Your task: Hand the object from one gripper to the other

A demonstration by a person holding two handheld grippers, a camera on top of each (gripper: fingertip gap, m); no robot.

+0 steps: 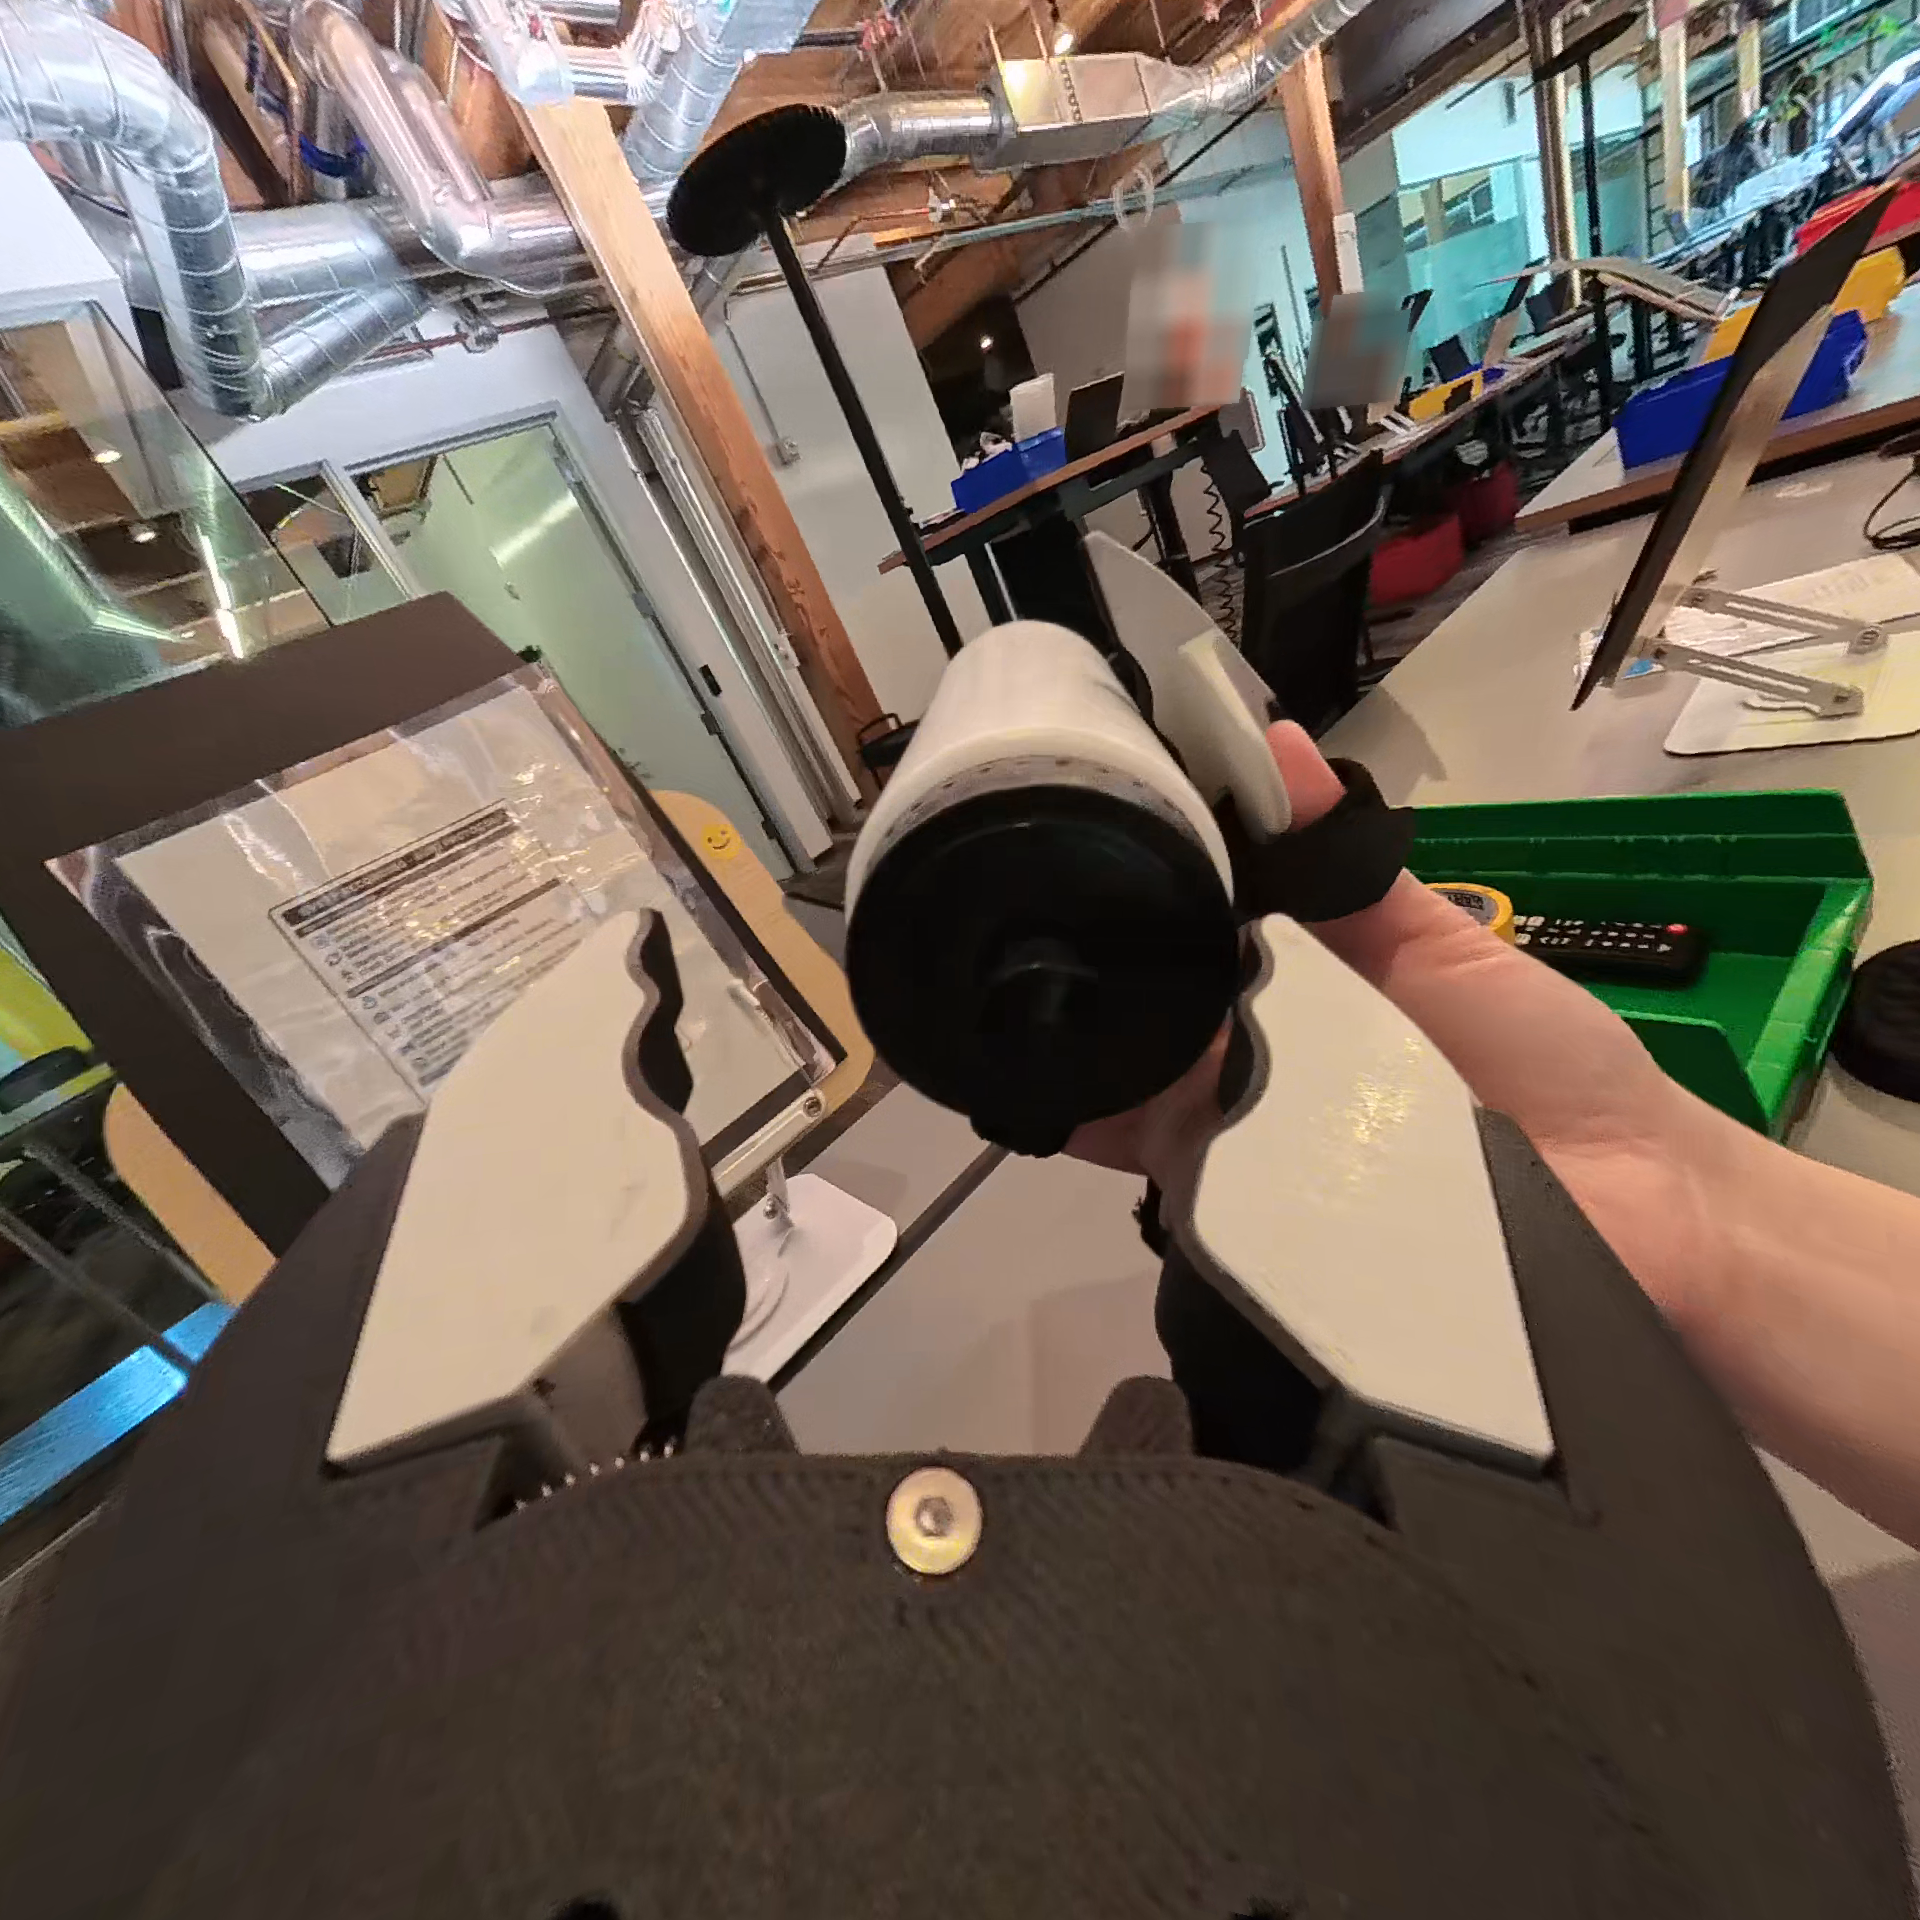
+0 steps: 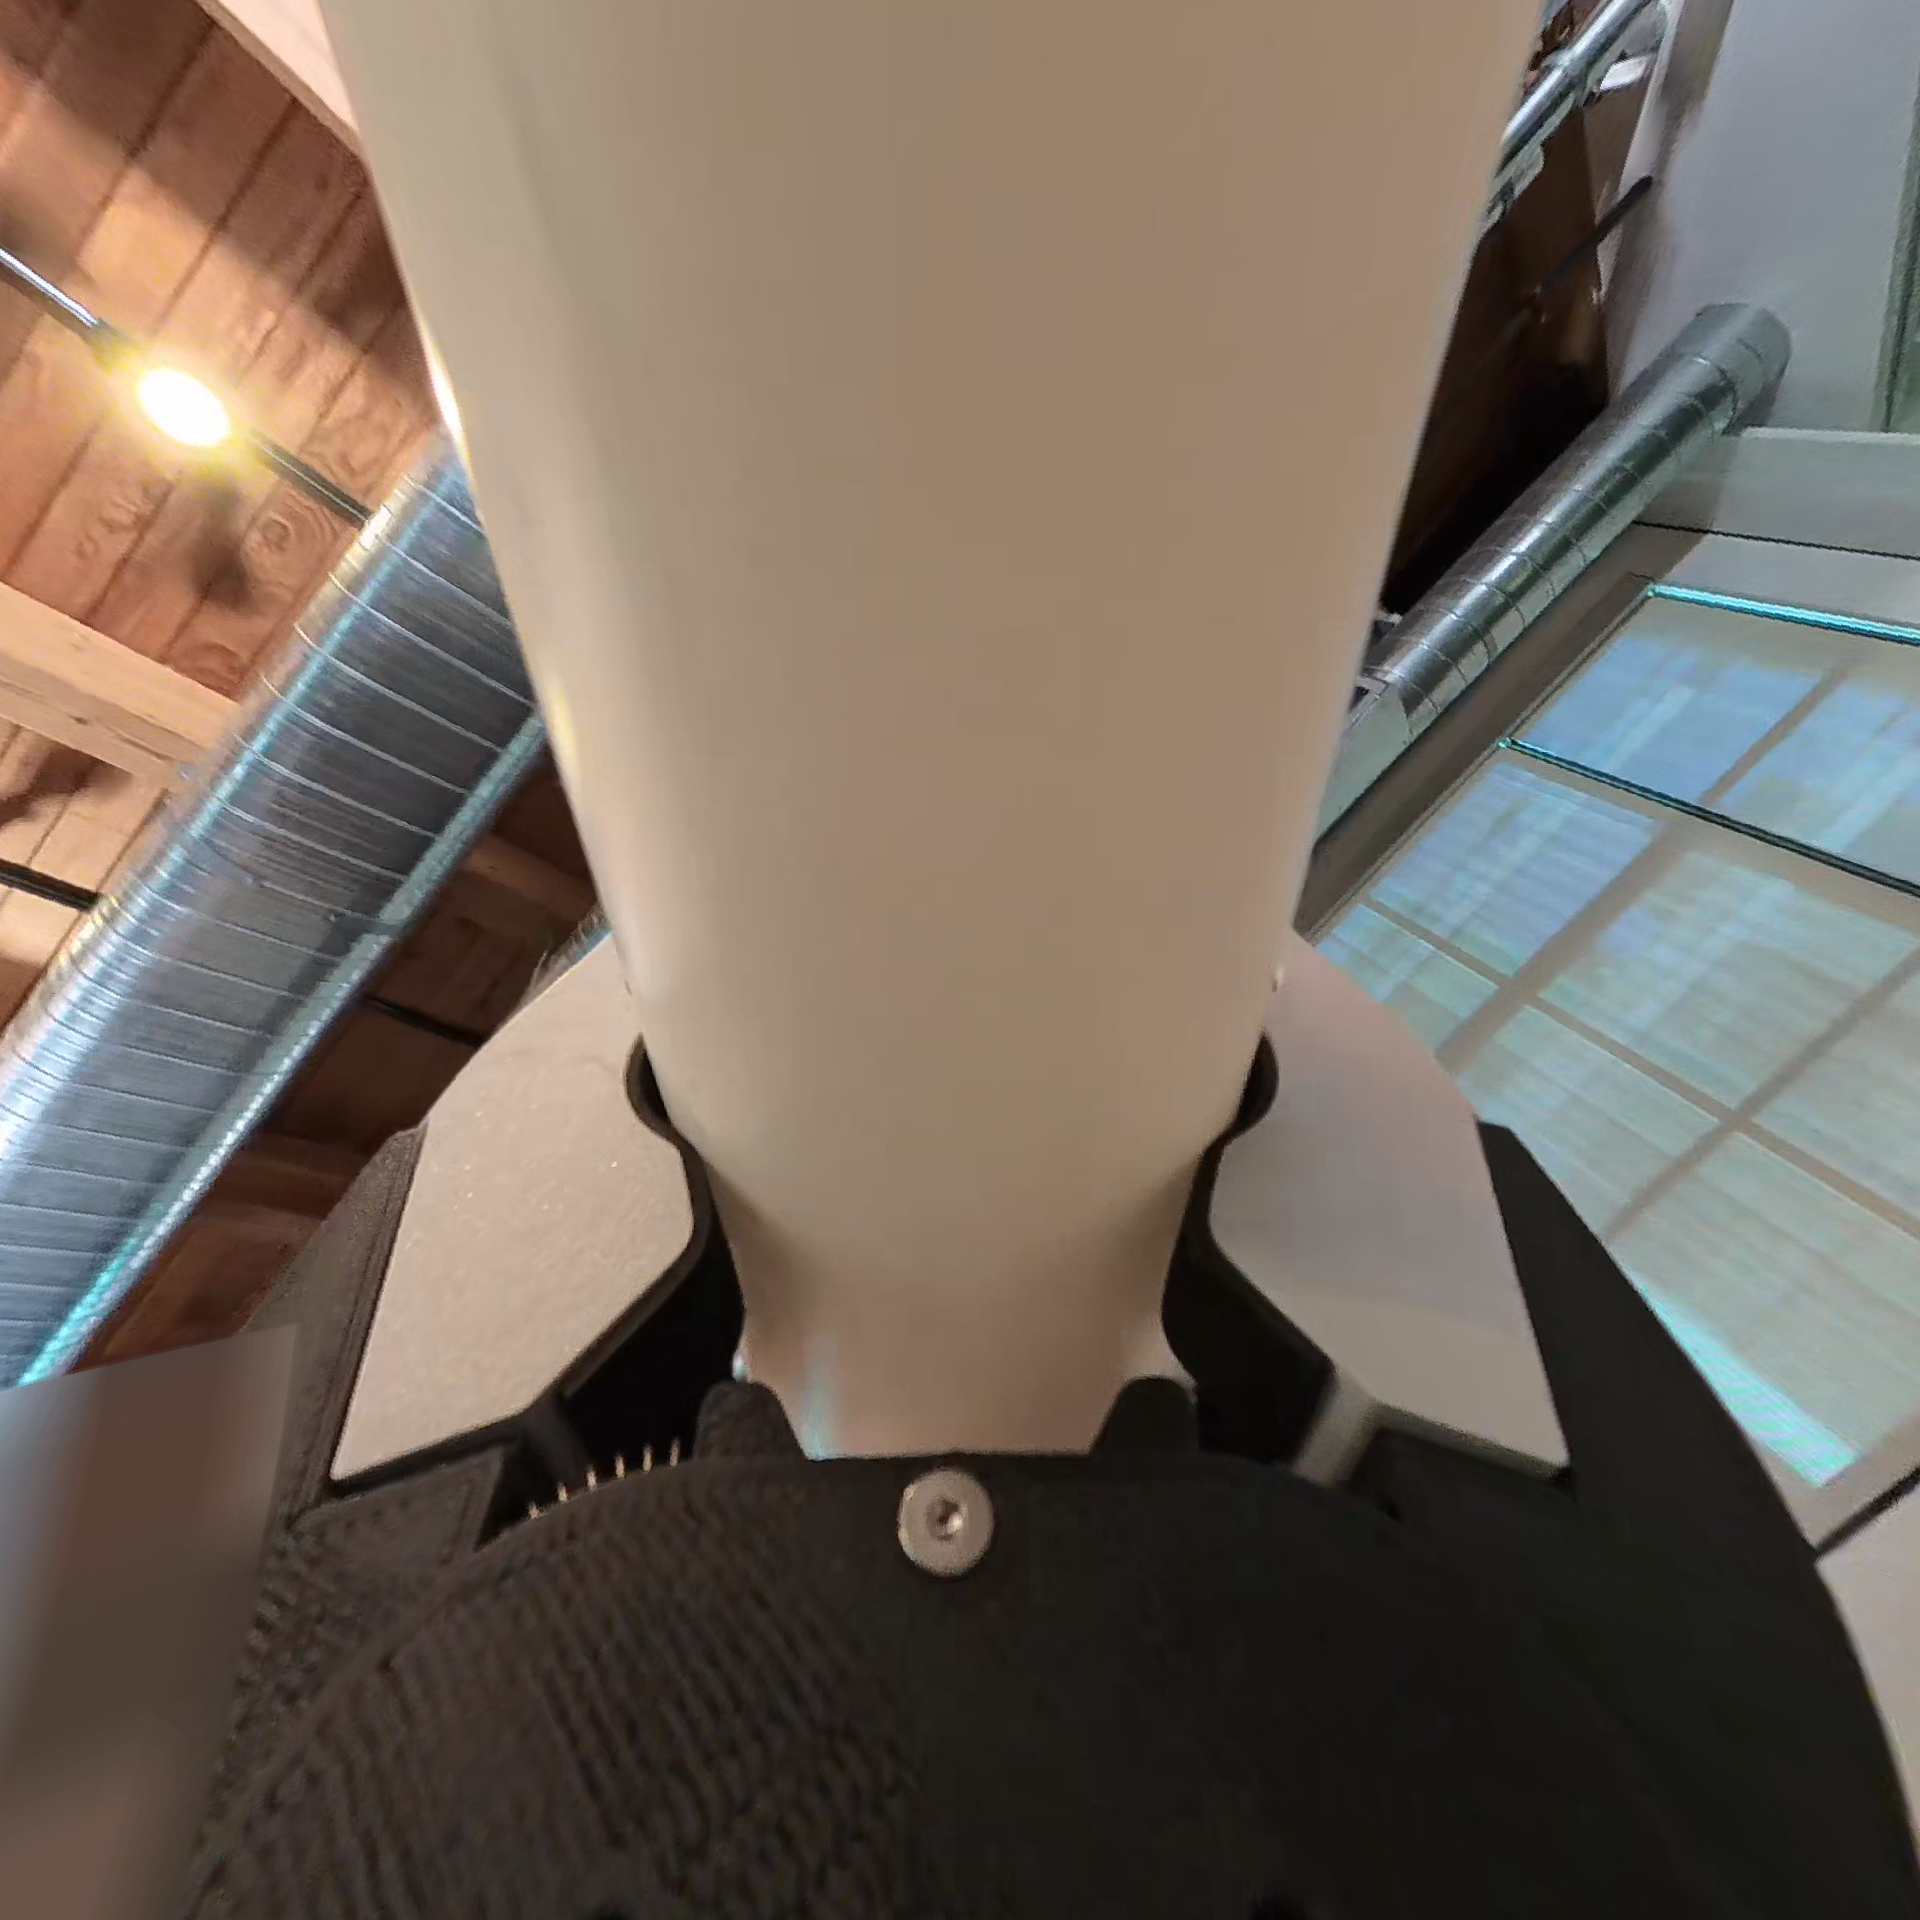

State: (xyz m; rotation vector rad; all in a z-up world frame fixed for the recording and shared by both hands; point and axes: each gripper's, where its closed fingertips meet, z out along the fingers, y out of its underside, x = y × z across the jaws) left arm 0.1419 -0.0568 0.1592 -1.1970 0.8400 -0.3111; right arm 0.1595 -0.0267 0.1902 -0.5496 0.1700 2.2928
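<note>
Between our right gripper (image 2: pixel 951 1174) fingers sits the white bottle (image 2: pixel 914 582), clamped; our left gripper (image 1: pixel 951 1023) spread wide, bottle's black cap (image 1: pixel 1039 987) just ahead, clear gap leftward.

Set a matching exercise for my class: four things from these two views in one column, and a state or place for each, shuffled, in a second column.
Things
1. left hand-held gripper
2. right hand-held gripper
3. white bottle
4. remote control

States or places
A. lying in the green tray
B. open, with nothing between its fingers
C. shut on the bottle's white body
D. held in the air, its black cap end toward the left camera

Pairs: 1-B, 2-C, 3-D, 4-A
</note>
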